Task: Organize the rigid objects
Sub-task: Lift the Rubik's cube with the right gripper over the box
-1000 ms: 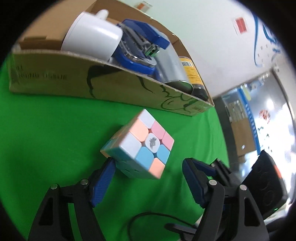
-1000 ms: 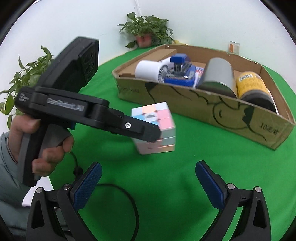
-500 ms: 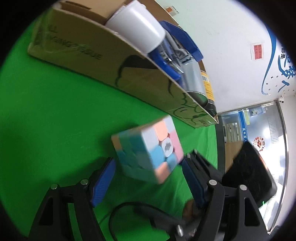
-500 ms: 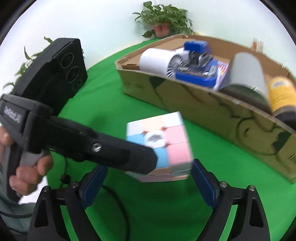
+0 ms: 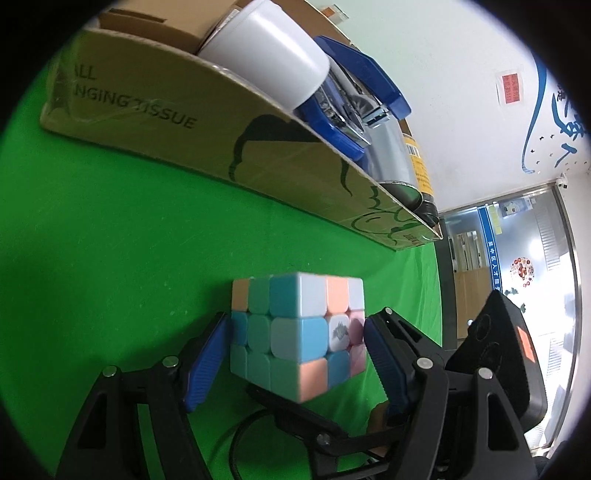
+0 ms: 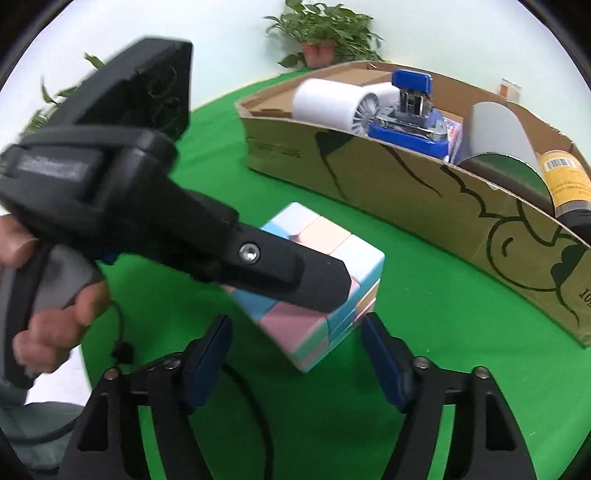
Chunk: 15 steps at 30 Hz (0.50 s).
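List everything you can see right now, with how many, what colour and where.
pastel puzzle cube: one, pink, blue, orange, between left gripper's fingers
cardboard box: one, brown, on green cloth behind cube
white cylinder: one, in box
blue stapler: one, in box
grey roll: one, in box
yellow-labelled can: one, box's end
potted plant: one, green, behind box
left gripper: one, black, holding cube
right gripper: one, black, closing beside cube
hand: one, on left gripper's handle

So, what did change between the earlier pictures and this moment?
The right gripper has moved in on the pastel puzzle cube and its jaws are closing around it; earlier they stood wide, short of it. One blue pad now seems near the cube's corner. The left gripper keeps its hold, and the cube has rolled with it. The open cardboard box and its contents stayed as they were.
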Available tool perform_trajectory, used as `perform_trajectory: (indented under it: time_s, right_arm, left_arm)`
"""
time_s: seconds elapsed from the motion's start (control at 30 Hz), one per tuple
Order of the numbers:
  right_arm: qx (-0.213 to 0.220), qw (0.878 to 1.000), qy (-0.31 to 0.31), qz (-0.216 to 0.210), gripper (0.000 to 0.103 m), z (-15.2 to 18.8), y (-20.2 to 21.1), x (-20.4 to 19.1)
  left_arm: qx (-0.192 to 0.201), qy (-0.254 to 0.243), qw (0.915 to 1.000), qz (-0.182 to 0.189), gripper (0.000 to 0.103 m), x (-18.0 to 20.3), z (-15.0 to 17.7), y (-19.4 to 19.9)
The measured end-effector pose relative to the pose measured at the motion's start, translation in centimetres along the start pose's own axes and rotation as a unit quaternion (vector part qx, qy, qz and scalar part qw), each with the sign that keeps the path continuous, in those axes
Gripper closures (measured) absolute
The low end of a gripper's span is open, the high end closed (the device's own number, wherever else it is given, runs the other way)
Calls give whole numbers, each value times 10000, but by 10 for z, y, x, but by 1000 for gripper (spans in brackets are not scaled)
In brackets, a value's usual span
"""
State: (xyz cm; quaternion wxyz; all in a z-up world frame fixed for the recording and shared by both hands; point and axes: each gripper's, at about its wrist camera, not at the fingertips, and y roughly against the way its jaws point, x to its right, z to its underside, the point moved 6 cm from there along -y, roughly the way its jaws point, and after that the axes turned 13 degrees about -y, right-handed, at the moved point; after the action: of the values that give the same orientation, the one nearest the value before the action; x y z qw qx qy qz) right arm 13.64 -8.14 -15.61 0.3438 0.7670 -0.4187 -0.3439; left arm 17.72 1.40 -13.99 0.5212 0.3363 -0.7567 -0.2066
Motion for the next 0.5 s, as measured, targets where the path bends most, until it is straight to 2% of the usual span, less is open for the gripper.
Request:
perform_trajectory:
  time_s: [0.17, 0.37, 0.5]
  right_arm:
    - [117, 9990, 149, 411, 45, 3, 2, -5]
    - [456, 9980, 155, 409, 46, -6, 19, -11]
    - [738, 9960, 279, 426, 46, -21, 37, -18]
  left_arm:
    - [89, -409, 9988, -235, 33, 10, 2, 12]
    - [434, -657, 9961, -396, 34, 21, -2, 35]
    - [729, -809, 9930, -460, 34, 34, -16, 57]
